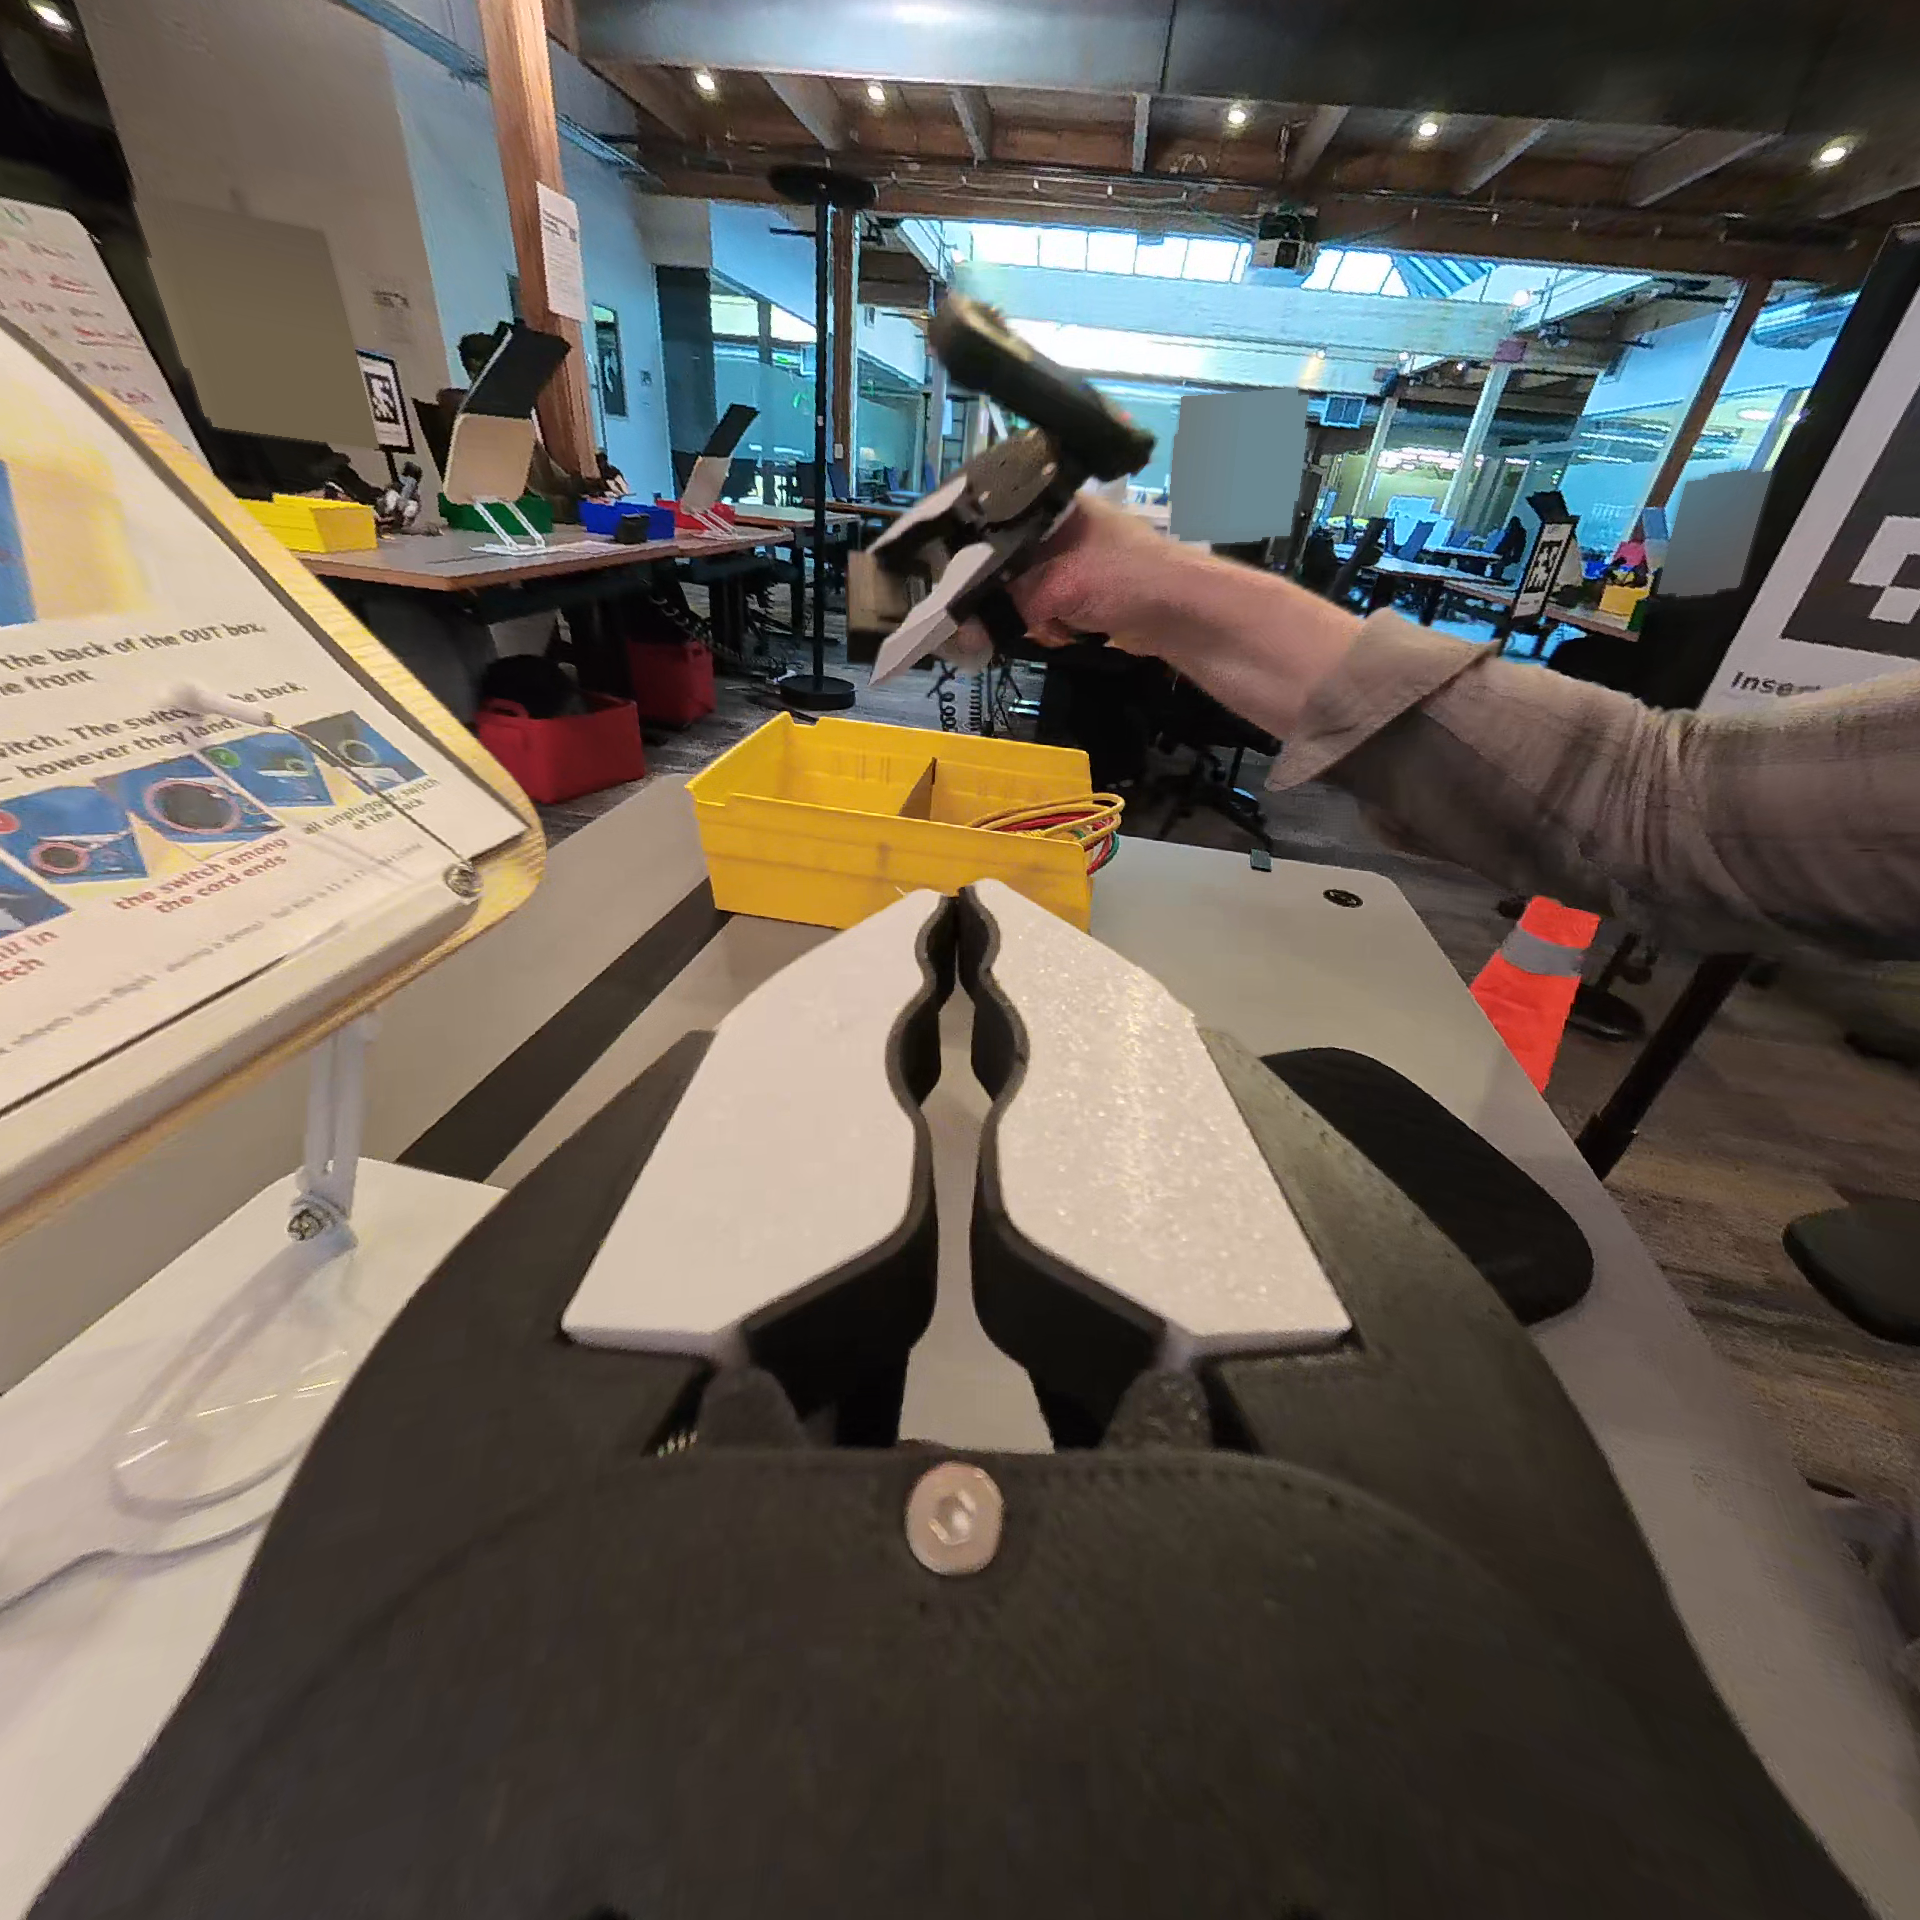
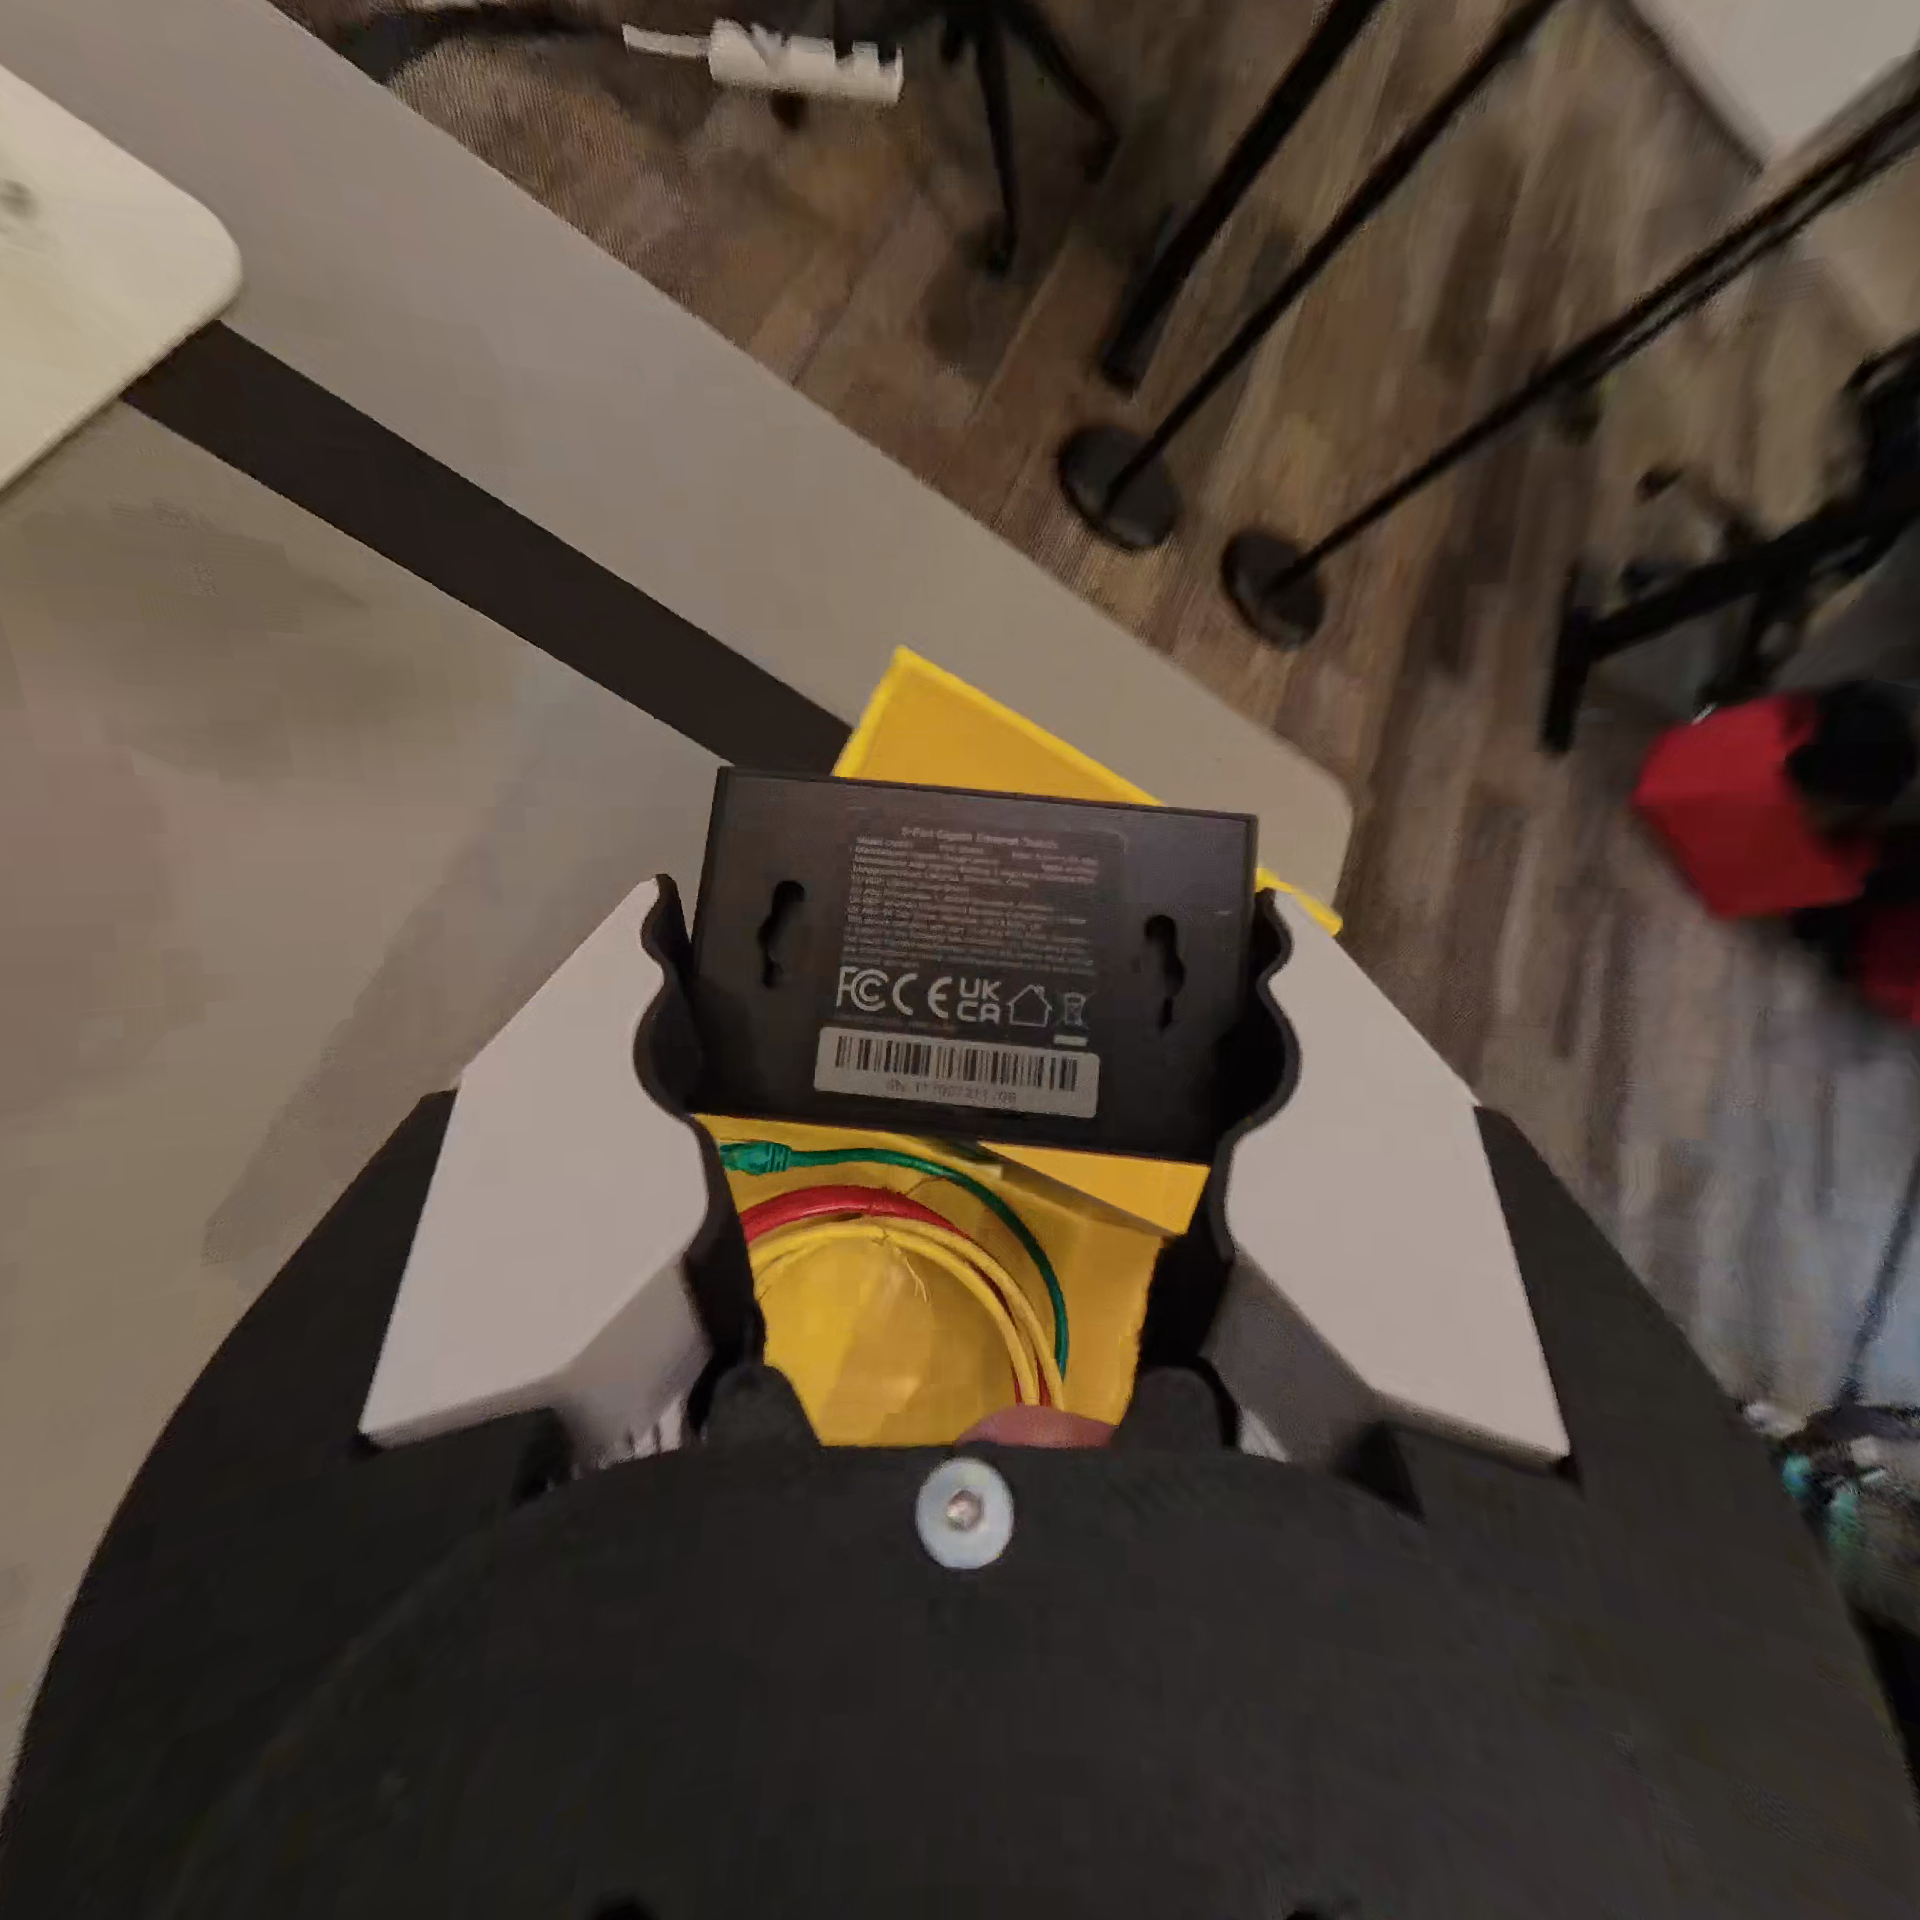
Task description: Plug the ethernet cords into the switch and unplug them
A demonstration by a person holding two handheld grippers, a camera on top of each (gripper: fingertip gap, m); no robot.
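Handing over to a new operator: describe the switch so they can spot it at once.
Find the yellow bin at the grey table's far edge. Above it, the right gripper clamps the switch: a flat black box, labelled underside showing, unlike the coloured cords coiled below.

Black switch (image 2: 977,956) underside up, green, red, yellow cords (image 2: 935,1236) coiled beneath

My left gripper (image 1: 956,914) has white fingers (image 1: 790,1132) with black inner pads on a black body. My right gripper (image 2: 961,997) is coloured the same. The switch (image 2: 966,935) is black, with a grey barcode sticker and white marks. The bin (image 1: 883,821) at the table's far edge is bright yellow; in it coil cords (image 2: 935,1236) of green, red and yellow. The table (image 1: 1247,935) is pale grey with a black strip. My sleeve (image 1: 1621,800) is grey-brown plaid.
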